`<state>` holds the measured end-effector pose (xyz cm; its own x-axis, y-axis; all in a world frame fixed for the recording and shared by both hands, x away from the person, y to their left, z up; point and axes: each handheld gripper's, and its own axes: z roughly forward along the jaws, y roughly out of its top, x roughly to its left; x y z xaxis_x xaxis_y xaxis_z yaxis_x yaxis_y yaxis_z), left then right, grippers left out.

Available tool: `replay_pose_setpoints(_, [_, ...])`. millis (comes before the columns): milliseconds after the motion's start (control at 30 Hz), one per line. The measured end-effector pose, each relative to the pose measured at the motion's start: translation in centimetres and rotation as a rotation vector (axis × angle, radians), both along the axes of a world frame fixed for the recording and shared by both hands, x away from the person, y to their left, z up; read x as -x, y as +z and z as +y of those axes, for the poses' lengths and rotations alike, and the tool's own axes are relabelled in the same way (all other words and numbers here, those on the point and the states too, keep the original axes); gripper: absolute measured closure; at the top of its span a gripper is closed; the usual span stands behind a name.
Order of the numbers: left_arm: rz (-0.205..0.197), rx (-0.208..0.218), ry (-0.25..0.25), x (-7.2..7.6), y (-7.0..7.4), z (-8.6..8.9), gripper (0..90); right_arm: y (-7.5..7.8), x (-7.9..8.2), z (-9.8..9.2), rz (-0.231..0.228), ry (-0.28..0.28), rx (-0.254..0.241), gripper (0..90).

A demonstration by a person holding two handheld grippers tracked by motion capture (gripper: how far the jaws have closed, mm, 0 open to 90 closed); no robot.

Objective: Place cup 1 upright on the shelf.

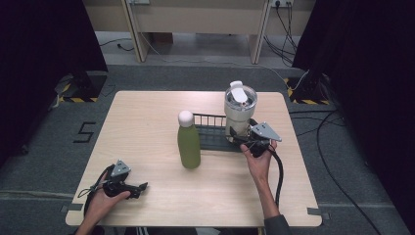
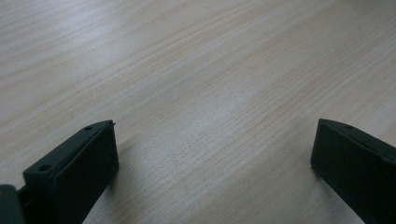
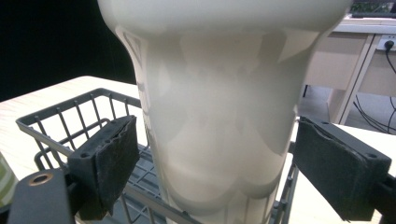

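Right tongs point(image 3: 212, 163) seemingly pinching cream tumbler point(image 3: 219, 102) in wire rack point(image 3: 70, 116); left tongs point(image 2: 212, 163) spread.

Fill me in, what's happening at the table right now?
A person works with a hand-held gripper in each hand. The right hand-held gripper has its jaws around the lower body of the cream tumbler, which stands in the black wire rack; the left pad looks in contact, while a small gap shows at the right pad, so a firm grip is not certain. The green bottle with a white cap stands on the wooden table beside the rack. The left hand-held gripper rests open over bare tabletop, holding nothing.
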<state>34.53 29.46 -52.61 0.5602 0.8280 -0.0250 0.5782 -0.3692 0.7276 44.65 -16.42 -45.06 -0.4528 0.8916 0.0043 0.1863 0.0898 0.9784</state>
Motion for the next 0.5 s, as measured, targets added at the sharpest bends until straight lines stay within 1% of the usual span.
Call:
replay_pose_setpoints(100, [0.0, 0.0, 0.0, 0.0, 0.0, 0.0, 0.0, 0.2, 0.4, -0.2, -0.004, 0.001, -0.004, 14.6])
replay_pose_setpoints(200, [0.0, 0.001, 0.0, 0.0, 0.0, 0.0, 0.0, 0.3, 0.9, -0.3, 0.003, 0.005, 0.009, 14.6])
replay_pose_setpoints(333, [-0.001, 0.002, 0.001, 0.0, 0.0, 0.0, 0.1, 0.2, 1.5, -0.5, 0.008, 0.012, 0.009, 14.7])
replay_pose_setpoints(500, [-0.001, 0.002, 0.001, 0.0, 0.0, 0.0, 0.1, 0.4, 2.3, -0.8, 0.003, 0.029, 0.016, 14.7])
